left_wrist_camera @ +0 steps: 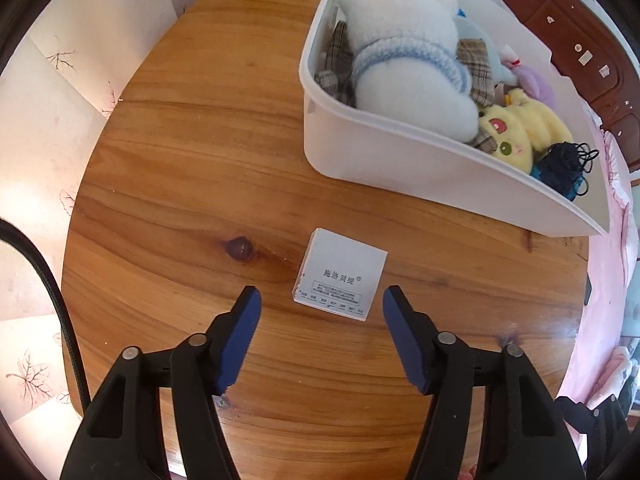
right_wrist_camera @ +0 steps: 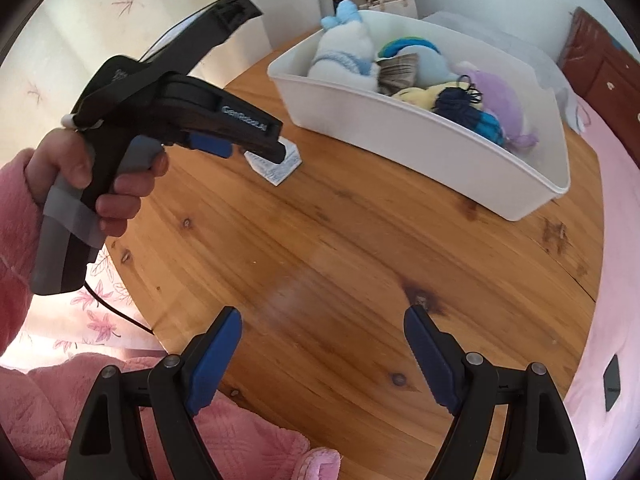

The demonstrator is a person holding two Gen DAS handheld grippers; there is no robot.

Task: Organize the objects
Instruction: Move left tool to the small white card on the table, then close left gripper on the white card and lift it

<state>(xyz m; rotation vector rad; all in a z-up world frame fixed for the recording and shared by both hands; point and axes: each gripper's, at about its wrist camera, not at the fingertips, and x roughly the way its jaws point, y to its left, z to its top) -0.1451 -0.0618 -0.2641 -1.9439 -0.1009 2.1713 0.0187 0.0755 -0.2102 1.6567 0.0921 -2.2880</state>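
The left gripper [left_wrist_camera: 322, 306] is being held above the round, varnished wooden table [left_wrist_camera: 192, 184], its blue-padded jaws spread apart. A small white cardboard box [left_wrist_camera: 340, 274] with printed black text is being framed just ahead of the fingertips, untouched. Further back, a white plastic bin [left_wrist_camera: 384, 168] is being filled by a fluffy white-and-blue plush toy [left_wrist_camera: 408, 52] and a yellow plush toy [left_wrist_camera: 524, 132].

A small white box [left_wrist_camera: 340, 276] lies on the wooden table [left_wrist_camera: 200, 160], just in front of the white bin [left_wrist_camera: 400, 160] of plush toys. Its top face carries a line of dark Chinese characters followed by a registered-trademark sign, with a framed block of smaller print underneath, too small to read. Pale lettering runs along the left gripper [right_wrist_camera: 256, 150], too blurred to read.
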